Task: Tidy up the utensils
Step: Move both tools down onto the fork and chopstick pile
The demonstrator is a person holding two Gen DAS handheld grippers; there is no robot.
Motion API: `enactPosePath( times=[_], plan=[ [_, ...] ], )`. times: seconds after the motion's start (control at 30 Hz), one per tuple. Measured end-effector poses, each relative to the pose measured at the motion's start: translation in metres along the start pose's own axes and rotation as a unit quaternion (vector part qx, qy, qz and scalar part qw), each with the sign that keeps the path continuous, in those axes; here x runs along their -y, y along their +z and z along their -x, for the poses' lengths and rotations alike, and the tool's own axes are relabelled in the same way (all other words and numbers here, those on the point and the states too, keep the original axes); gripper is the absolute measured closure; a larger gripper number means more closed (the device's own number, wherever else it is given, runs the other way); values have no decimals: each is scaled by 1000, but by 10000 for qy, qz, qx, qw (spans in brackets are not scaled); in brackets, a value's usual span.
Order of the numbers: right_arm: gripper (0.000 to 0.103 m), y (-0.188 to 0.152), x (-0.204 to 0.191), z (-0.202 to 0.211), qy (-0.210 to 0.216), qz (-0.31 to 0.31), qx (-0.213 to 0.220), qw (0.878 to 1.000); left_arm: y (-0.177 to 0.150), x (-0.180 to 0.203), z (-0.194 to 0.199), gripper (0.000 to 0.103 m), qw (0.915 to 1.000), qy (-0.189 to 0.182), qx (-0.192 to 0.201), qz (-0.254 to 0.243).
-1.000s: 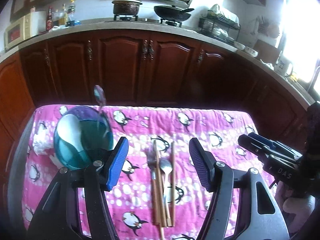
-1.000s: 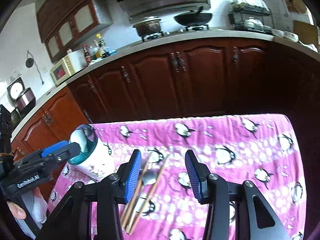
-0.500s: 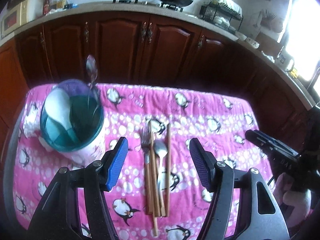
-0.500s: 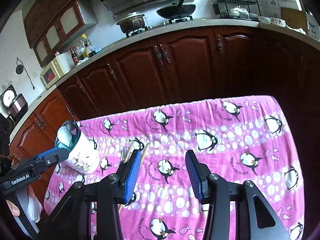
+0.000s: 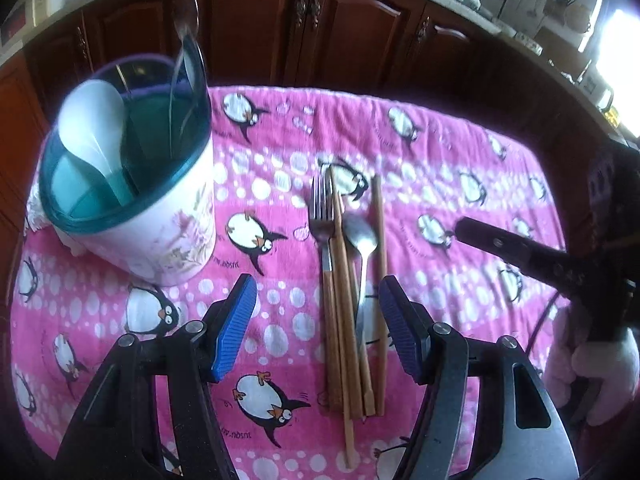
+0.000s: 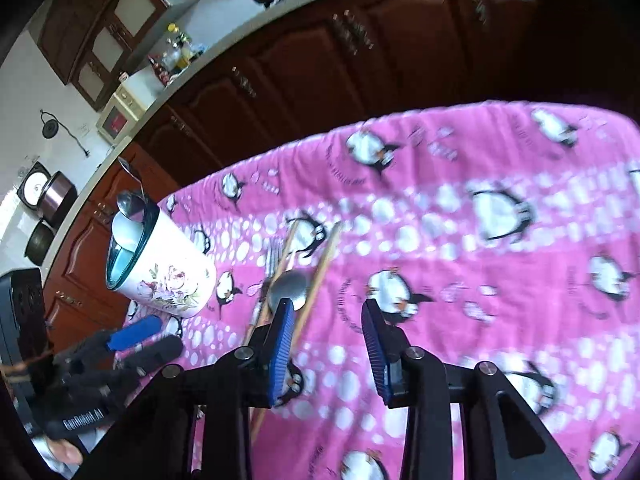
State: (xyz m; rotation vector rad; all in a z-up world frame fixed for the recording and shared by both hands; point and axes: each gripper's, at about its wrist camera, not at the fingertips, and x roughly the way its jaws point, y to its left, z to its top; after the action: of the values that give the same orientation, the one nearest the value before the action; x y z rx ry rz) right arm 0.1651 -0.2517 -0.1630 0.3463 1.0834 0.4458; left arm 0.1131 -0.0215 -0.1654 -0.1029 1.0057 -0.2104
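A fork (image 5: 321, 216), a metal spoon (image 5: 361, 240) and several wooden chopsticks (image 5: 379, 264) lie side by side on the pink penguin cloth (image 5: 460, 184). A white floral utensil holder (image 5: 160, 216) with a teal rim stands at the left and holds a white spoon (image 5: 94, 128) and a metal spoon. My left gripper (image 5: 316, 320) is open, low over the utensils' handles. My right gripper (image 6: 328, 344) is open, with the spoon bowl (image 6: 289, 286) just beyond its left finger. The holder (image 6: 168, 276) also shows in the right wrist view.
Dark wooden kitchen cabinets (image 5: 256, 20) run behind the table. The right gripper (image 5: 540, 256) shows at the right edge of the left wrist view. The left gripper (image 6: 132, 344) shows at the lower left of the right wrist view.
Both grippers have moved forward and tilted down toward the table. The utensils and the holder look larger and closer. Both stay open.
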Motion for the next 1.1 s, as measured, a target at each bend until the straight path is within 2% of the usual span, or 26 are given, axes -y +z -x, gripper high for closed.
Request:
enactPosePath(
  times=[0.33, 0.5, 0.6, 0.7, 0.77, 0.83, 0.9, 1.0, 1.1],
  plan=[
    [71, 28, 3, -61, 6, 12, -389, 9992, 1, 0, -35, 39, 9995, 23, -305, -34],
    [71, 38, 2, -86, -103, 241, -649, 9975, 5, 0, -54, 42, 9990, 4, -450, 50],
    [75, 39, 2, -94, -162, 296, -647, 9973, 7, 1, -66, 53, 9983, 55, -577, 53],
    [88, 39, 4, -97, -205, 312, -563, 9977, 10, 1, -72, 61, 9981, -42, -596, 150],
    [90, 39, 4, -97, -186, 358, -537, 9977, 12, 4, -74, 80, 9980, -158, -595, 138],
    [90, 37, 3, -93, -219, 435, -535, 9974, 12, 9, -72, 87, 9983, -172, -545, 113],
    [90, 35, 5, -84, -182, 493, -548, 9971, 10, 7, -66, 100, 9987, -170, -456, 125],
    [90, 27, 7, -72, -136, 572, -611, 9964, 3, -3, -59, 101, 9967, -434, -605, 322],
    [90, 18, 9, -63, -86, 553, -685, 9961, -8, -10, -51, 102, 9963, -440, -668, 320]
  ],
)
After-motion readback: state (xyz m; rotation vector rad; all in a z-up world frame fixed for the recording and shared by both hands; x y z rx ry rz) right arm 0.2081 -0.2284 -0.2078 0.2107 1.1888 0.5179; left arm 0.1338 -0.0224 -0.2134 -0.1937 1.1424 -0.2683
